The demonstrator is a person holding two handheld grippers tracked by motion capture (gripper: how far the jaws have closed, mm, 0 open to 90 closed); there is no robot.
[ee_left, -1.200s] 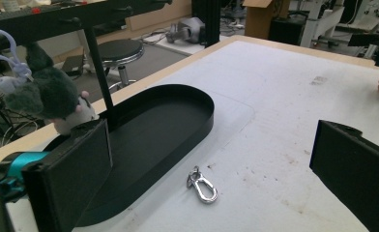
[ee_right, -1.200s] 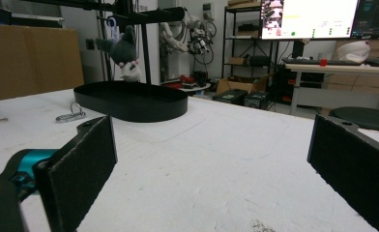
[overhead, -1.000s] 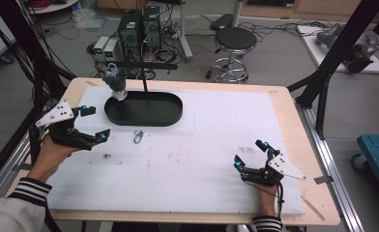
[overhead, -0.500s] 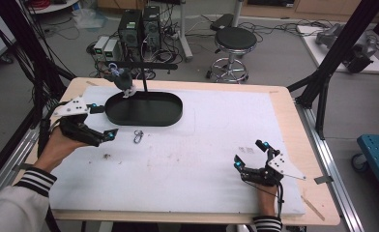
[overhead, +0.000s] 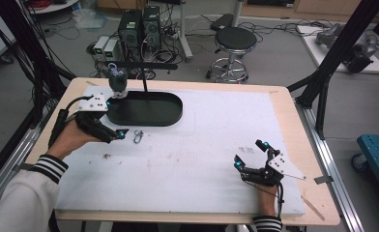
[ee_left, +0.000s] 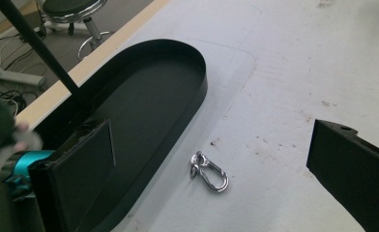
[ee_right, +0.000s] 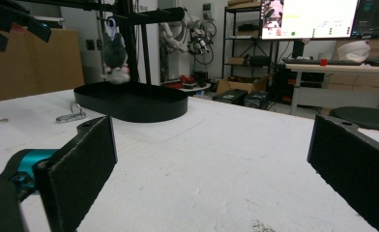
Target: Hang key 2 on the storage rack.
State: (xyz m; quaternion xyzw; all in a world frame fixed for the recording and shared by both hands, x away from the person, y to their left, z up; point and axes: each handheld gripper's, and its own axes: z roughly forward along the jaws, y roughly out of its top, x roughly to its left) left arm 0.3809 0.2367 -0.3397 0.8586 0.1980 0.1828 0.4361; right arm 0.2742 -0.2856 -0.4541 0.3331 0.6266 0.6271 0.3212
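Over the bench (overhead: 284,104) with its wide white mat (overhead: 216,145), everything arranges itself around the black oval tray (overhead: 146,110). It sits toward the bench's far left corner, a thin black post (overhead: 144,82) rising from it and carrying a crossbar (overhead: 139,65). From that bar a small dark plush toy (overhead: 117,82) dangles right over the tray's left end. Beyond the tray, on the floor, two computer towers (overhead: 140,30) stand amid loose cables, and to the right of them there's a black round stool (overhead: 233,41) on a chrome base. Far right of the tray, a blue cart (overhead: 378,159) stands beside the bench.
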